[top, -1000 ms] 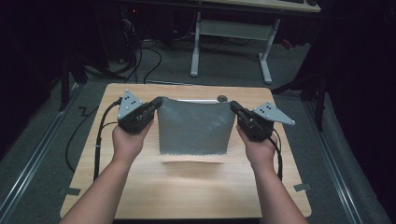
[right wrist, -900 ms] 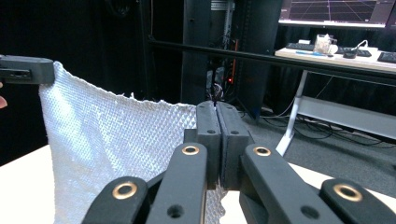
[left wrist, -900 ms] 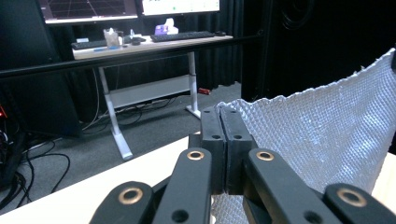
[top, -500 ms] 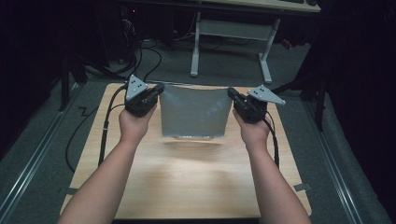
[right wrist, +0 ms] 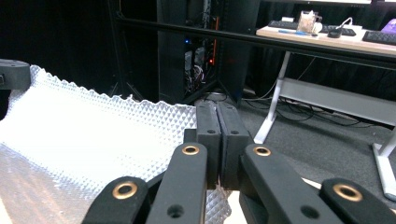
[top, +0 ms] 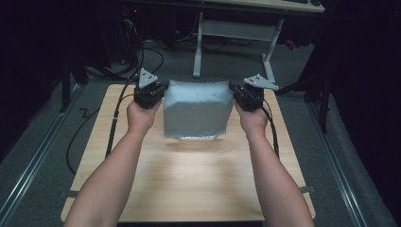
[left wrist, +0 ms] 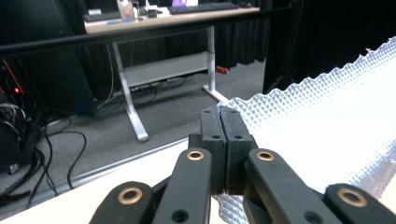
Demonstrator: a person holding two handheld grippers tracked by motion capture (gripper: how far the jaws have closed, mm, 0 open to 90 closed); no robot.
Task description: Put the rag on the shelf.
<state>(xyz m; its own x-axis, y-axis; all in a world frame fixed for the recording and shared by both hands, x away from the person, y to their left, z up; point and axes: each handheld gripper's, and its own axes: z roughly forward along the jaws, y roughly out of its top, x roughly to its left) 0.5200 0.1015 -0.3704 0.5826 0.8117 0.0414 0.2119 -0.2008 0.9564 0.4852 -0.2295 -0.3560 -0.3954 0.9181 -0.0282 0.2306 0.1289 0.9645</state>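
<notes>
The silver sheet (top: 197, 109) hangs stretched crosswise above the table (top: 189, 175), lower edge drooping toward the person. Left gripper (top: 158, 90) and right gripper (top: 235, 90) are raised level, jaws pinching its top corners.

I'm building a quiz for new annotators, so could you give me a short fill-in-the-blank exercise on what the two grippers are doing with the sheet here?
1. The left gripper and the right gripper hold the silver embossed sheet by its two ____ corners.
2. The jaws of each gripper are ____ on the sheet.
3. The sheet's lower edge hangs over the ____ table.
4. Beyond the table stands a ____ with white legs.

Missing words: top; shut; wooden; desk
</notes>
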